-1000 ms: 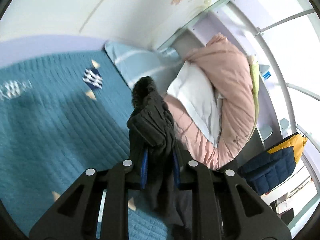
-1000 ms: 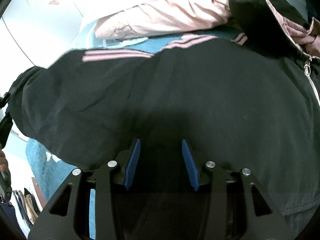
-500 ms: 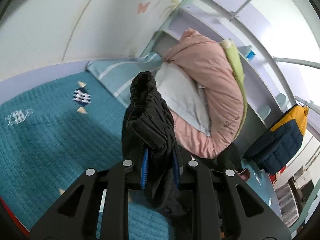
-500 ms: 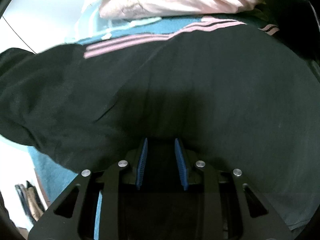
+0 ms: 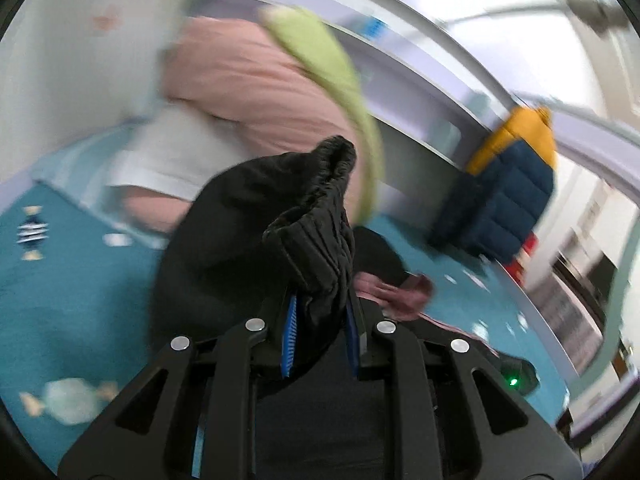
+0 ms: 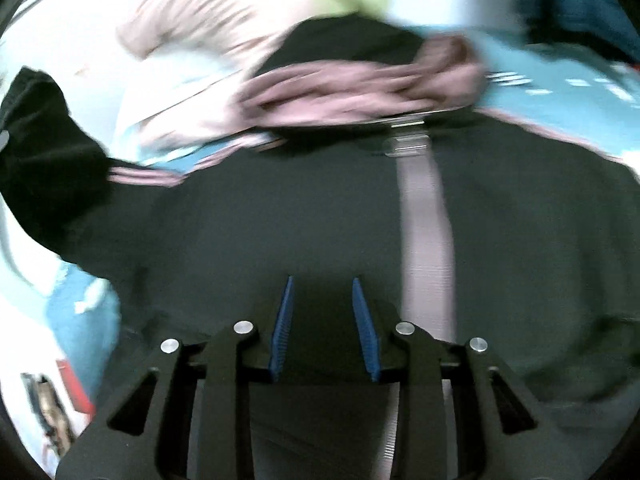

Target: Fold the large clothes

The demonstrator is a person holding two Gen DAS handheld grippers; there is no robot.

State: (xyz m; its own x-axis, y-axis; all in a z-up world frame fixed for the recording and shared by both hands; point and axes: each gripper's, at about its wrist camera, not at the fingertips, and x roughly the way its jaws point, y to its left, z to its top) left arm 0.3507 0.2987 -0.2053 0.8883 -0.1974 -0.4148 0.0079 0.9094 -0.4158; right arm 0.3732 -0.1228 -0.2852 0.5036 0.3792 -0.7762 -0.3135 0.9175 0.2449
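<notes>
A black jacket [image 6: 280, 220] with pink stripes lies spread on the teal bed, filling the right wrist view. Its pale zipper strip [image 6: 424, 220] runs down just right of my right gripper [image 6: 322, 320]. That gripper's jaws are opening slightly, with dark jacket fabric still filling the gap between the blue pads. A bunched pink lining [image 6: 360, 88] sits at the jacket's far edge. In the left wrist view my left gripper [image 5: 320, 336] is shut on the black sleeve, and its ribbed cuff [image 5: 332, 160] stands up above the fingers. Both views are blurred by motion.
A rolled pink quilt [image 5: 248, 92] with a green edge [image 5: 332, 64] and a white pillow [image 5: 160, 152] lie at the head of the teal bedspread [image 5: 72, 280]. A navy and yellow puffer jacket [image 5: 508, 184] hangs beside the bed at the right.
The left gripper has risen and swung right with the sleeve, so the quilt slid left. The right gripper's jaws narrowed on the jacket, and the zipper strip came toward the middle of its view.
</notes>
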